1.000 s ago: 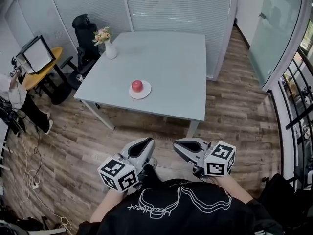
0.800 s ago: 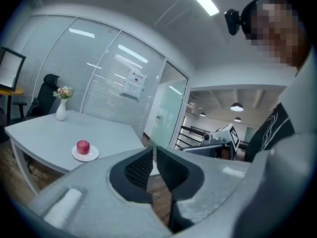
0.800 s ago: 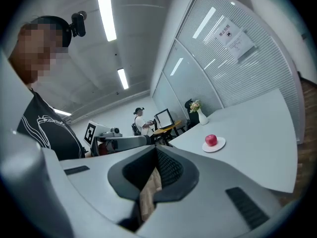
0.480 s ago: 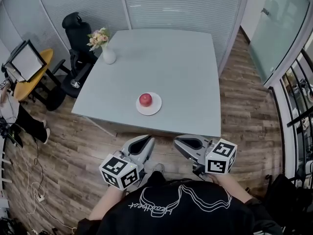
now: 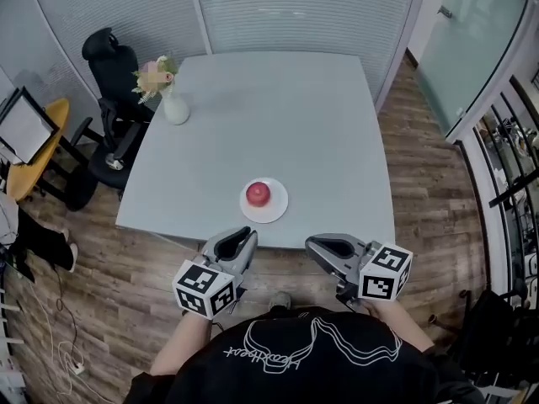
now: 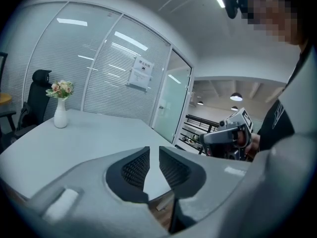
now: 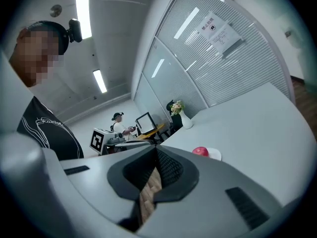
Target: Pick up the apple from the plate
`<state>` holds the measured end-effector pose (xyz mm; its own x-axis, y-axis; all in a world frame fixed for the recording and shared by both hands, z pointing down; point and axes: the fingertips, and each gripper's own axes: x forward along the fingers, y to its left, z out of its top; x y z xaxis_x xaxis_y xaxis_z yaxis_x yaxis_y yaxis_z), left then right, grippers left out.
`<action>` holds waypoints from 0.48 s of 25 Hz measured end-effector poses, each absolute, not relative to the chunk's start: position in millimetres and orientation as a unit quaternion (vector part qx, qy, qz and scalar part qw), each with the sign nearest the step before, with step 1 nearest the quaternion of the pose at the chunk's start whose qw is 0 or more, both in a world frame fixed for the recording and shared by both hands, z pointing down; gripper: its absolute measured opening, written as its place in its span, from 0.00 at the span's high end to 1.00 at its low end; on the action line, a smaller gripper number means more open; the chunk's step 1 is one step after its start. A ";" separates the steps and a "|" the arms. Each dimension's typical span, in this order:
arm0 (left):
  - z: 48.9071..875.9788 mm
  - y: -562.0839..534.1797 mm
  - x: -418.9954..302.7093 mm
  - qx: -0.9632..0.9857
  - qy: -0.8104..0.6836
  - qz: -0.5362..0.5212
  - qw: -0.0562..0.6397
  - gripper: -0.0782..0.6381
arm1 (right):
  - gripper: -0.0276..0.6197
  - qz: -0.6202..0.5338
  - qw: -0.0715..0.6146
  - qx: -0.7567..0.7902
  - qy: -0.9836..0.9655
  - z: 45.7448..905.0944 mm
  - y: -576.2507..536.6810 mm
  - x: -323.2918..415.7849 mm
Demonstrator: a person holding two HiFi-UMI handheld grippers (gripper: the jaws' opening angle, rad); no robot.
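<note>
A red apple [image 5: 258, 194] lies on a small white plate [image 5: 277, 209] near the front edge of the grey table [image 5: 320, 133]. Both grippers hang side by side just short of that edge. My left gripper [image 5: 239, 237] is below and left of the plate; its jaws have just been opening to a narrow slit [image 6: 153, 155], with nothing between them. My right gripper [image 5: 323, 244] is below and right of the plate, its pads together and empty [image 7: 156, 155]. The right gripper view shows the apple [image 7: 200, 151] and plate [image 7: 214, 154] a little ahead.
A white vase of flowers [image 5: 173, 103] stands on the table's far left corner. A black office chair [image 5: 109, 66] and a yellow side table [image 5: 34, 146] are to the left, with glass walls behind and a railing [image 5: 514, 192] on the right. A person [image 7: 119, 123] sits far off.
The table, plate and apple have come much nearer in the head view. Both grippers have moved forward, from over the floor to the table's front edge.
</note>
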<state>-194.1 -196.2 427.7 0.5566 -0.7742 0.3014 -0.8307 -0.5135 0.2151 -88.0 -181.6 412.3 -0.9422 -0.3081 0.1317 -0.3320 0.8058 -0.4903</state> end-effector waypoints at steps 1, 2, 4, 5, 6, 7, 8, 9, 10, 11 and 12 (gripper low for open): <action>434.1 -202.8 -198.0 0.868 -0.456 0.087 0.174 0.82 | 0.94 0.267 0.024 0.178 -0.947 416.8 -186.1 -89.0; 440.2 -209.0 -201.0 0.872 -0.448 0.090 0.178 0.79 | 0.94 0.273 0.025 0.188 -0.943 421.0 -190.4 -89.9; 451.9 -221.2 -206.6 0.877 -0.432 0.096 0.188 0.77 | 0.94 0.284 0.023 0.201 -0.937 428.7 -198.9 -92.8; 457.9 -227.5 -209.5 0.878 -0.427 0.099 0.192 0.75 | 0.94 0.290 0.022 0.205 -0.935 432.9 -202.8 -94.3; 464.0 -233.8 -212.2 0.879 -0.423 0.103 0.196 0.72 | 0.94 0.296 0.021 0.208 -0.932 437.7 -206.3 -95.3; 470.4 -240.1 -214.6 0.879 -0.420 0.107 0.197 0.70 | 0.94 0.302 0.020 0.212 -0.929 442.9 -209.4 -95.6; 477.2 -246.2 -216.7 0.880 -0.419 0.112 0.196 0.68 | 0.94 0.307 0.020 0.216 -0.927 448.3 -212.2 -95.1; 484.4 -252.3 -218.9 0.880 -0.418 0.118 0.194 0.66 | 0.94 0.312 0.021 0.221 -0.924 453.6 -214.7 -94.3; 491.5 -258.1 -221.4 0.879 -0.419 0.124 0.191 0.64 | 0.94 0.317 0.022 0.225 -0.921 458.3 -217.1 -93.8; 498.0 -263.8 -224.1 0.877 -0.422 0.130 0.189 0.62 | 0.94 0.321 0.023 0.229 -0.919 462.3 -219.7 -93.4; 503.7 -268.9 -226.5 0.875 -0.425 0.135 0.187 0.60 | 0.94 0.326 0.024 0.234 -0.916 465.0 -222.5 -92.6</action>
<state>-226.5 -268.9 503.7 0.6021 -0.6938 0.3953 -0.7948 -0.5683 0.2131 -92.6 -222.5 465.0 -0.8896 -0.4128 0.1954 -0.4434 0.6784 -0.5857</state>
